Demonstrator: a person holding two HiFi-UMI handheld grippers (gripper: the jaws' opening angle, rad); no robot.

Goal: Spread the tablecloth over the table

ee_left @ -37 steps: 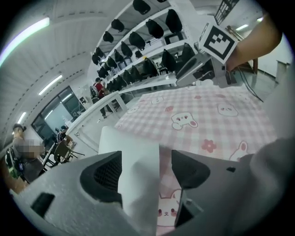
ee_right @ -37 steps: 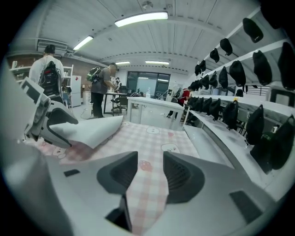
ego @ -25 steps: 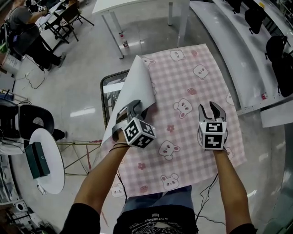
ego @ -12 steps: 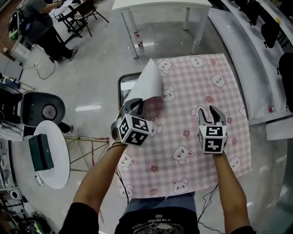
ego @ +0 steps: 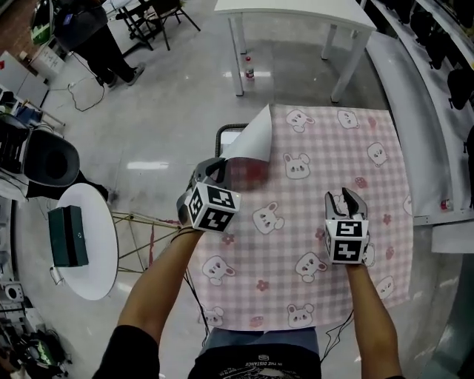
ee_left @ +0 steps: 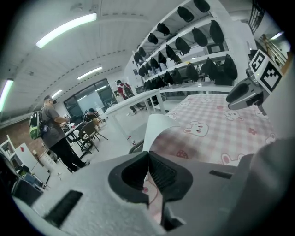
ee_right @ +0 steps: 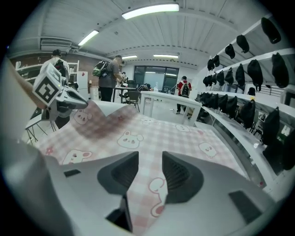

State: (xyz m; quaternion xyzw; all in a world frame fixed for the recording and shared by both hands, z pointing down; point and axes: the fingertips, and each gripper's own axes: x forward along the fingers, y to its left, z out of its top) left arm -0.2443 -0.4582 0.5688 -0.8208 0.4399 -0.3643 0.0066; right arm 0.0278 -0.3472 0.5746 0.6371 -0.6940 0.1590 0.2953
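The pink checked tablecloth with bear prints covers most of the table. Its far left corner is folded over and shows the white underside. My left gripper is at the cloth's left edge, just in front of that fold. The left gripper view shows the left gripper shut, with cloth pinched between the pads. My right gripper hovers over the cloth's right half. In its own view the right gripper stands open, with flat cloth below and nothing gripped.
A bare strip of the table's dark frame shows beside the fold. A round white side table with a dark green box stands to the left. A white table is beyond, a long white bench at the right, and a person at the far left.
My left gripper's jaws have closed on the cloth's left edge and drawn it leftward. The folded-over flap has shrunk. My right gripper has slid nearer over the cloth, still open.
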